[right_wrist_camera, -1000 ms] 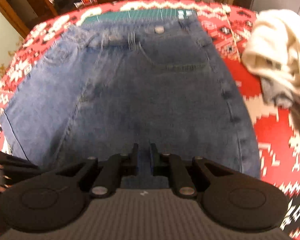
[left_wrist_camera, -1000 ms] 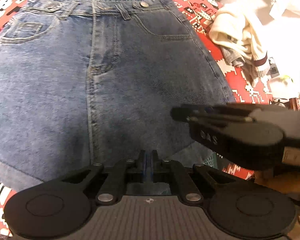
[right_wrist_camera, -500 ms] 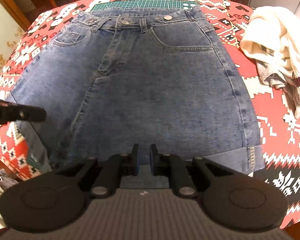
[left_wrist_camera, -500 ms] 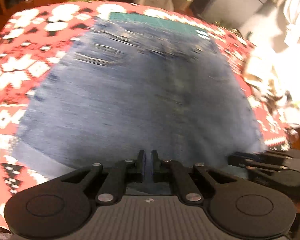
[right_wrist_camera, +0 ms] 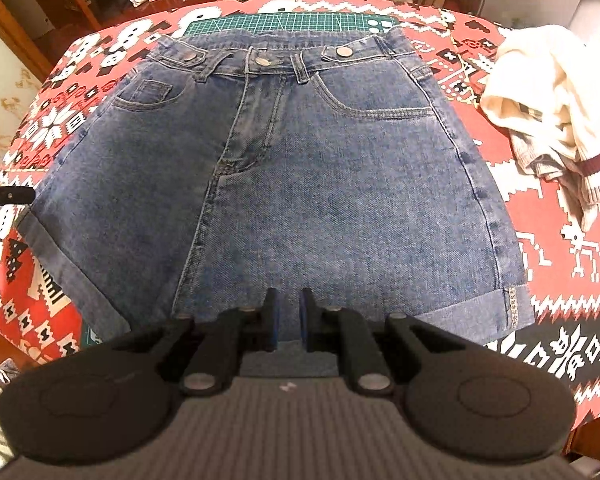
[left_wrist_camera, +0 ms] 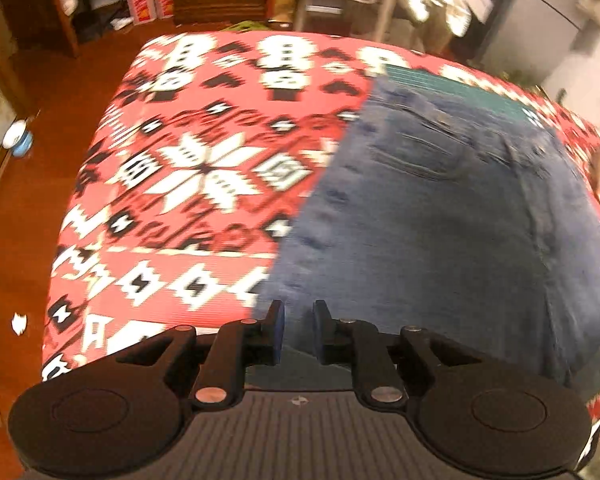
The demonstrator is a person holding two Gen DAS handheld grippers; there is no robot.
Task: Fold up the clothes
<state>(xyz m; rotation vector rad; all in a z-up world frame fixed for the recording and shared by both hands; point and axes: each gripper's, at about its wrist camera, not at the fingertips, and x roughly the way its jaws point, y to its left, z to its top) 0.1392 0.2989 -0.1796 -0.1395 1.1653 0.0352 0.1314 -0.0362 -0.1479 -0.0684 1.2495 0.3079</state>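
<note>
The denim shorts [right_wrist_camera: 300, 184] lie flat on the red patterned tablecloth [left_wrist_camera: 188, 184], waistband toward the far edge over a green cutting mat [right_wrist_camera: 300, 22], cuffed hems at the near edge. The left gripper [left_wrist_camera: 297, 334] hangs over the shorts' left hem corner at the near edge; its jaws have just been opening, and whether denim sits in the small gap cannot be told. The right gripper [right_wrist_camera: 287, 322] hovers over the near hem, fingers slightly apart, nothing pinched. Bare cloth lies left of the shorts. A cream sweater [right_wrist_camera: 552, 108] is heaped near the right edge.
</note>
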